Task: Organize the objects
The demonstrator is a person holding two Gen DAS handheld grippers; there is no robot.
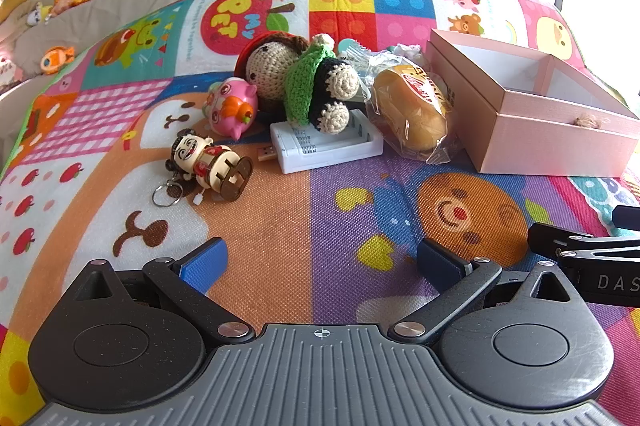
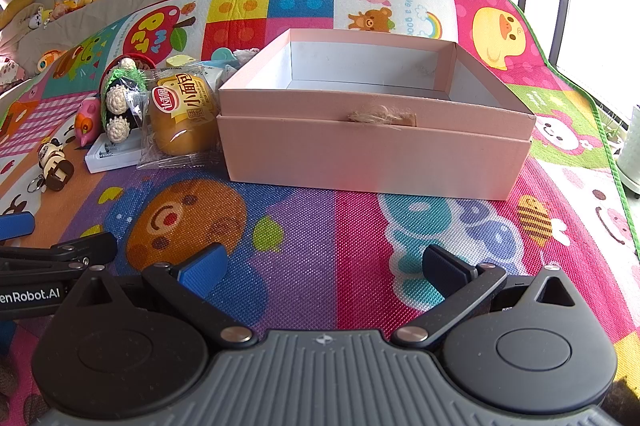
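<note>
Toys and pink box on a play mat, both tongs spread and holding nothing.

The left tongs [image 1: 320, 262] and right tongs [image 2: 324, 266] hover low over the mat [image 1: 260, 226], side by side. The box [image 2: 376, 130] sits open on the mat ahead of the right tongs. Just left of it lie a wrapped bun [image 1: 412, 110], a white charger [image 1: 326, 144] under a crochet doll [image 1: 304, 82], a pink pig [image 1: 232, 106] and a keychain figure [image 1: 208, 162].
</note>
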